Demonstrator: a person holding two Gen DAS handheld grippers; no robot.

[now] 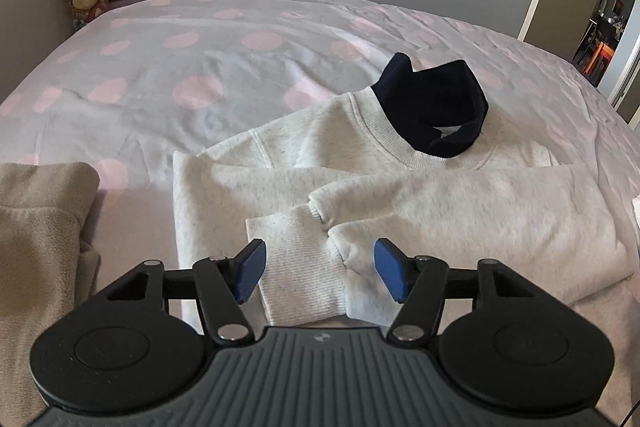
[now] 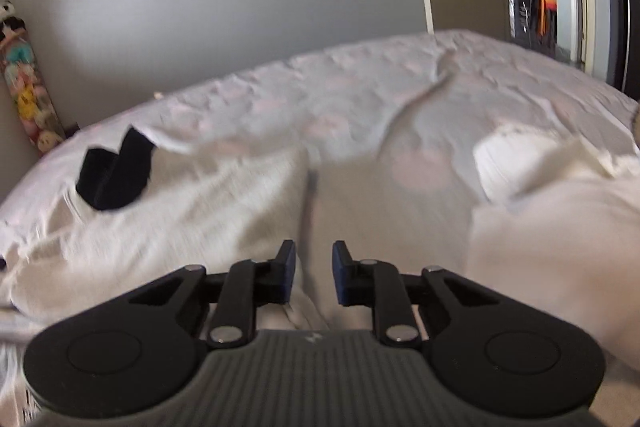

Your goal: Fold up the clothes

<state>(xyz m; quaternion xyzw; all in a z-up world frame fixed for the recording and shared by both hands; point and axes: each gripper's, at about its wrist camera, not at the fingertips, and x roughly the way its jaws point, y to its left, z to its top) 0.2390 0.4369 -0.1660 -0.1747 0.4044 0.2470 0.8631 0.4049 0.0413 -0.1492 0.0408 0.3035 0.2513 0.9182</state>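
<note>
Left gripper (image 1: 320, 269) open over sweatshirt cuff (image 1: 298, 267).

Soft daylight lit the room evenly, brightest at the doorway (image 1: 608, 39) on the right. The left wrist view was sharp; the right wrist view was smeared by motion blur. Fisheye distortion bowed the bed (image 2: 360, 99) and darkened the corners.

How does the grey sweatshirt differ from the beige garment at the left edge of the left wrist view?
The grey sweatshirt lies flat mid-bed, sleeves folded across its body; the beige garment sits rumpled at the left edge, partly out of frame. The sweatshirt is pale speckled grey with a dark navy collar; the beige garment is plain tan and looks fleecy. The sweatshirt's ribbed cuff shows; no such detail shows on the beige garment. Both rest on the spotted bedsheet.
</note>
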